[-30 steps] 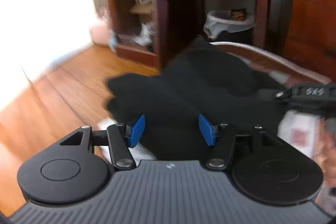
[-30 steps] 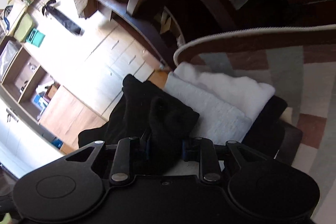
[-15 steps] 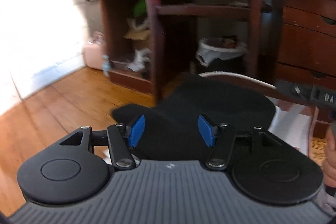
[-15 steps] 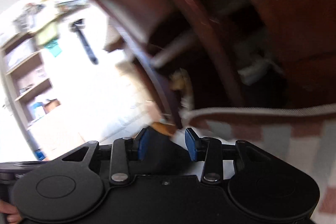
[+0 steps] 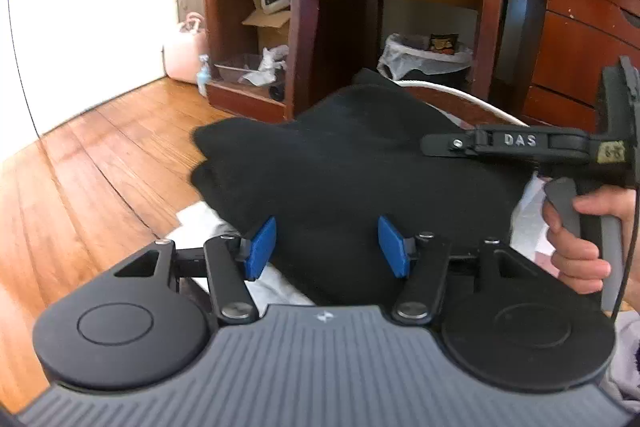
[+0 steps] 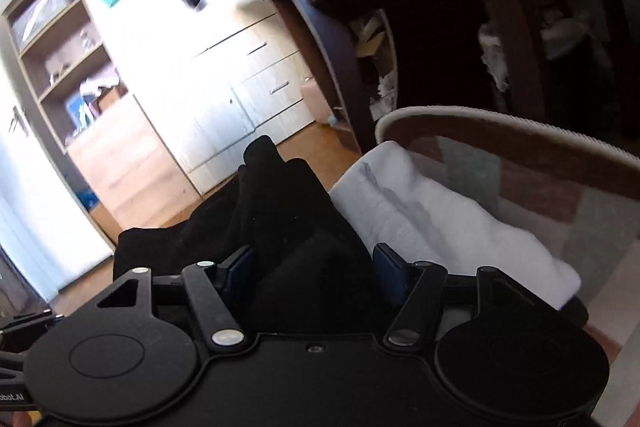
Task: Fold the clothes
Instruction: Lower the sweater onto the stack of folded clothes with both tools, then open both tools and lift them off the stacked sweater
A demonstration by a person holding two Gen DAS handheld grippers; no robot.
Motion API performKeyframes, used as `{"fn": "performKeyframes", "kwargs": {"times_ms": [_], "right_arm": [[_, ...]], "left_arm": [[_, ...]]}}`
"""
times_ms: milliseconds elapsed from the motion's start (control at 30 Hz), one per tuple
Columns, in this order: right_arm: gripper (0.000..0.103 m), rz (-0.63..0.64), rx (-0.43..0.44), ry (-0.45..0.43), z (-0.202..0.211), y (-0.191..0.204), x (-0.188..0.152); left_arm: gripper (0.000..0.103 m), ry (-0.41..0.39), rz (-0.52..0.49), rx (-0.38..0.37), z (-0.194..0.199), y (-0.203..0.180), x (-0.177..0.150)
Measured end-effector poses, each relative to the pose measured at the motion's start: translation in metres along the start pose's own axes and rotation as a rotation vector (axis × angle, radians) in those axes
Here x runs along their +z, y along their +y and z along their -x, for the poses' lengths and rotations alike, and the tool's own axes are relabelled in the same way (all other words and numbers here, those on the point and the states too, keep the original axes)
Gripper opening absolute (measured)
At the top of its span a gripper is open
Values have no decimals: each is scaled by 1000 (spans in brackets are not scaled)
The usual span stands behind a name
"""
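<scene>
Lying below both grippers, black garment (image 5: 360,163), right gripper (image 6: 312,267) just opening

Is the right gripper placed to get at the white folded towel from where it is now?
Probably yes. The right gripper has just been opening, its jaws apart over the black garment. The white folded towel lies right beside it, top uncovered, with nothing between them; a short sideways shift should reach it.

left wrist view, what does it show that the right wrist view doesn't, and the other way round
Only the left wrist view shows the lined bin, the right gripper seen from the side and the hand holding it. Only the right wrist view shows the pale drawers and the folded white towel. Both show the black garment and the wooden floor.
</scene>
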State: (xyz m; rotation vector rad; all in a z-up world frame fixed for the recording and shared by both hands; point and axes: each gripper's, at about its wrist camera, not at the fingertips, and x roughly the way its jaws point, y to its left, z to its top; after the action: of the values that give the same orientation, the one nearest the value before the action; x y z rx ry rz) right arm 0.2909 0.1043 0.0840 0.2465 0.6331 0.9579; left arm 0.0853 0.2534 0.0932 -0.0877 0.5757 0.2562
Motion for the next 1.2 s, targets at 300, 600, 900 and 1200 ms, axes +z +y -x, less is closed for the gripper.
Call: {"fn": "performKeyframes", "kwargs": {"times_ms": [300,600,900,1200], "right_arm": [[67,5,-29,-18,7,5,-5],[66,358,-282,-157,47,60,-5],[72,622,33,-39,47,118,-29],[79,317,-158,-149,74,67,-23]], "left_arm": [[56,-73,31,66,-37,38,47],[49,82,189,159,-65,65,33],[51,105,283,78,-55,81,30],[68,75,350,176,-30,91,24]]}}
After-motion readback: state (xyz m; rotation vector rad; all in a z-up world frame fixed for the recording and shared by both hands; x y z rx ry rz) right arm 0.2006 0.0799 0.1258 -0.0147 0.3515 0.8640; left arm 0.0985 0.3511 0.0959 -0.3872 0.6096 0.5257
